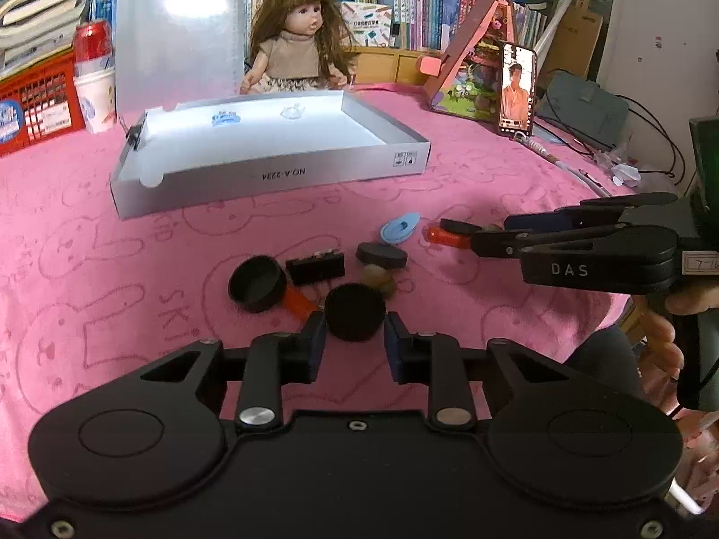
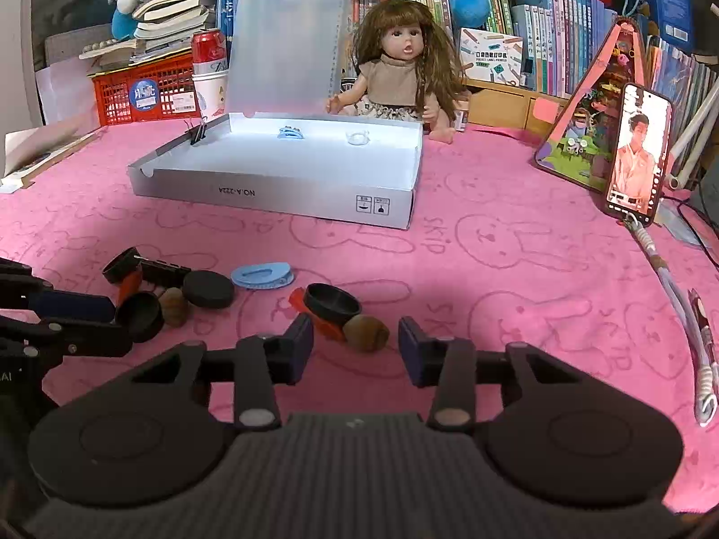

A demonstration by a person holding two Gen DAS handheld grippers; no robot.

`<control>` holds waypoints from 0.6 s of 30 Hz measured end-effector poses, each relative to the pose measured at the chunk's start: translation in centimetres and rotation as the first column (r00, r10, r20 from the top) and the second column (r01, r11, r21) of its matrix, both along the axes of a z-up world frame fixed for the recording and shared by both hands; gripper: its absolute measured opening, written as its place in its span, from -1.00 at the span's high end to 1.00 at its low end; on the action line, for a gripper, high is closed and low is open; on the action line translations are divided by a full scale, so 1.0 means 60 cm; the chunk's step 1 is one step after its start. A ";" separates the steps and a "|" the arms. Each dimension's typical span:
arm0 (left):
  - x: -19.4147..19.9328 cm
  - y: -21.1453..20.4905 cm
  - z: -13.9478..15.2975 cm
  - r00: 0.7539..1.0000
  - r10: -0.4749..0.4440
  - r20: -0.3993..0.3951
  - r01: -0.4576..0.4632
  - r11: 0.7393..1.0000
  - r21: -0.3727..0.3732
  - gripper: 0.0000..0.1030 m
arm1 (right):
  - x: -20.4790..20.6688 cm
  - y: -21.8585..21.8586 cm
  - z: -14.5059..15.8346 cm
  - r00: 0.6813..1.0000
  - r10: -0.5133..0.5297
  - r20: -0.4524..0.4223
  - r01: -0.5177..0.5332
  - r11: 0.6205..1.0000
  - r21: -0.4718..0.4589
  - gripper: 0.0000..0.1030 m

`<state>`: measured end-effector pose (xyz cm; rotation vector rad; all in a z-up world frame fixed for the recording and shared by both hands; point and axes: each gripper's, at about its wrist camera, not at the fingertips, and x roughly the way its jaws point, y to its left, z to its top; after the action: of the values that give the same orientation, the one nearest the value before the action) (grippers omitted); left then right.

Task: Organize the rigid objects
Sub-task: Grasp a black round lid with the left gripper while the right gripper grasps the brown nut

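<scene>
My left gripper (image 1: 354, 337) is closed around a black round cap (image 1: 355, 316) low over the pink cloth; it also shows in the right wrist view (image 2: 139, 316). My right gripper (image 2: 355, 343) is open, with a brown nut-like piece (image 2: 366, 332) between its fingers and a black cap on an orange piece (image 2: 331, 301) just ahead. Other small parts lie nearby: a black cap (image 1: 256, 283), a black block (image 1: 314, 266), a black disc (image 1: 381, 255) and a blue oval clip (image 1: 400, 228). The open white box (image 1: 269, 175) holds a blue piece (image 1: 224, 119) and a clear piece (image 1: 292, 111).
A doll (image 1: 296, 45) sits behind the box. A phone (image 1: 517, 90) leans at the right beside a pink stand. A red basket (image 1: 36, 103), a can and cups stand at the left. A cord and pen (image 2: 701, 328) lie at the right.
</scene>
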<state>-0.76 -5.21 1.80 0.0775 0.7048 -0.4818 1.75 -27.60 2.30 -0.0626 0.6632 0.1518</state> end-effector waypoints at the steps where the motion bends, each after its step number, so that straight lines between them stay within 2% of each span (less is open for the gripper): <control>1: 0.000 -0.002 0.001 1.000 0.000 0.005 0.000 1.000 -0.001 0.49 | 0.000 0.000 0.000 1.000 -0.007 -0.002 0.007 1.000 -0.001 0.34; 2: 0.001 -0.003 0.002 1.000 -0.001 0.007 0.001 1.000 -0.006 0.49 | 0.001 -0.001 -0.001 1.000 -0.016 -0.006 0.016 1.000 -0.001 0.41; 6: 0.006 -0.007 0.002 1.000 -0.008 0.007 0.009 1.000 -0.015 0.45 | -0.001 -0.009 0.001 0.999 -0.030 -0.011 0.030 0.999 0.012 0.42; 10: 0.007 -0.015 -0.001 1.000 -0.021 0.017 0.021 1.000 0.000 0.32 | -0.004 -0.014 0.005 0.999 -0.035 -0.006 0.035 0.999 0.001 0.42; 18: 0.006 -0.029 -0.014 0.999 -0.041 0.025 0.040 0.999 0.027 0.29 | -0.003 -0.012 -0.002 1.000 -0.026 -0.018 0.026 1.000 0.001 0.41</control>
<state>-0.42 -6.96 0.95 0.1227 0.6858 -0.5094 1.59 -28.33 2.20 -0.0520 0.6812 0.1281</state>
